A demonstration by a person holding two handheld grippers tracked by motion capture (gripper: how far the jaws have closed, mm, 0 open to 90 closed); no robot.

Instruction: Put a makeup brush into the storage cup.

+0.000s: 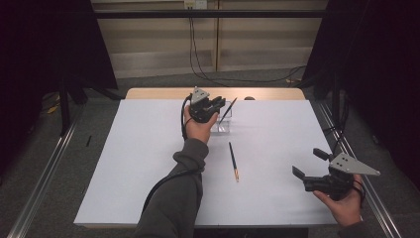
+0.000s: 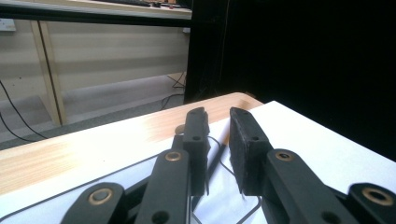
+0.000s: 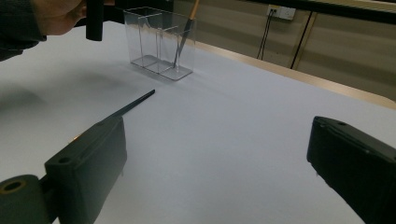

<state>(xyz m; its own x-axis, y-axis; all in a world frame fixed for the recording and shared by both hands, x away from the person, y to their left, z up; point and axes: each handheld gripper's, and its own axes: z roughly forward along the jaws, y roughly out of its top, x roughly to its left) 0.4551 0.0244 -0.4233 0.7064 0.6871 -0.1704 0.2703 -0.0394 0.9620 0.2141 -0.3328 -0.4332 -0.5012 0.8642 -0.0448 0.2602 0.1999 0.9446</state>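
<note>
White table (image 1: 148, 163) w/ a wood strip along the far edge. Clear holder (image 1: 224, 121) stands near the far middle; in the right gripper view (image 3: 159, 42) it's a see-through box split into compartments. One pencil (image 1: 228, 110) leans in it, tip down, top end tilted up and away; can't tell for sure which compartment, looks like the end one on the right in the right gripper view (image 3: 184, 39). Second pencil (image 1: 233, 161) lies flat on the table nearer the person, well apart from the holder, nothing between them. In the right gripper view its dark end (image 3: 133, 103) pokes out from behind one jaw.

Around: grey floor, metal rails on both sides, black curtains left & right, cables (image 1: 198, 54) hanging down the back wall from a wall socket (image 1: 194, 4). No readable writing or brands anywhere.

Left gripper (image 1: 212, 105) is up at the holder, just beside the leaning pencil. Its own view (image 2: 218, 140) shows the jaws nearly together, a narrow gap between them; the leaning pencil (image 2: 215, 161) runs below that gap, pads not seen pressing on it. So: slightly apart, holding nothing.

Right gripper (image 1: 309, 163) sits near the table's right edge, well apart from both pencils. Jaws wide apart, nothing between them but bare table.
</note>
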